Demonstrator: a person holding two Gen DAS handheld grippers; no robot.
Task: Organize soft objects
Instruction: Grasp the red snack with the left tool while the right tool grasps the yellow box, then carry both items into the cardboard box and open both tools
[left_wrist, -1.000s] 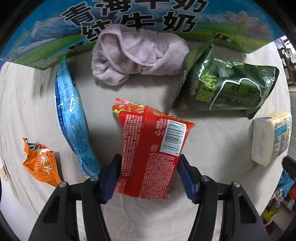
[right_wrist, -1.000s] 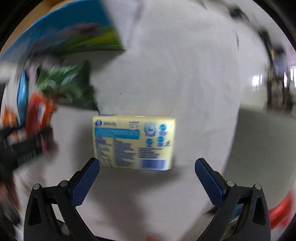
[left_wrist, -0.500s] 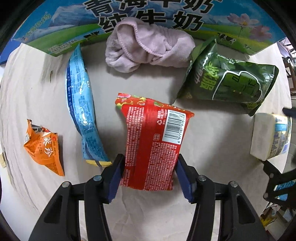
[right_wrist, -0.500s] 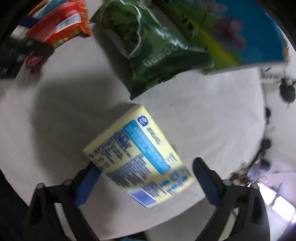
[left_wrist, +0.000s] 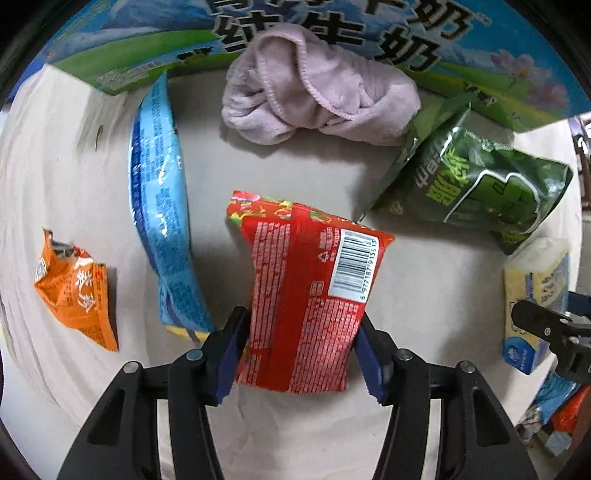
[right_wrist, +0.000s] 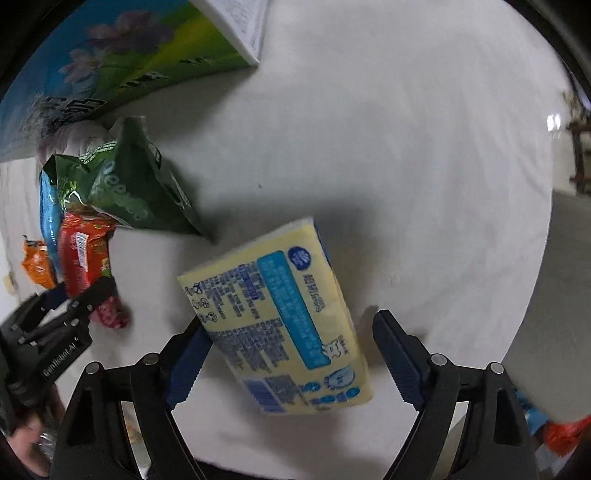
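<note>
we are finding the left gripper (left_wrist: 299, 354) pointing down at the cloth-covered surface (left_wrist: 424, 295), its jaws pinching the lower sides of a red snack packet (left_wrist: 306, 302), both blue pads pressing into the wrapper and the barcode side facing the camera. we are seeing a long blue packet (left_wrist: 159, 206) lying just beside the red one on its left, and a crumpled orange packet (left_wrist: 74, 291) lying apart from it, further left. a lilac towel (left_wrist: 317, 103), bunched up, is resting against the foot of a printed milk carton box (left_wrist: 110, 55) at the far edge, and a green pouch (left_wrist: 476, 184) is lying to its right, one corner touching the towel. in the right wrist view we are noting the right gripper (right_wrist: 291, 358) reaching down over a yellow tissue pack (right_wrist: 280, 317), which is lying at a slant on the surface near the green pouch. its jaws are standing spread and have just been closing in; the pack is lying between them, the left pad at or just beside the pack's corner, the right pad clear of it with a gap showing. we cannot tell whether the left pad is actually touching. the left gripper's black frame is showing at the left edge of that view with the red packet in its grip.
</note>
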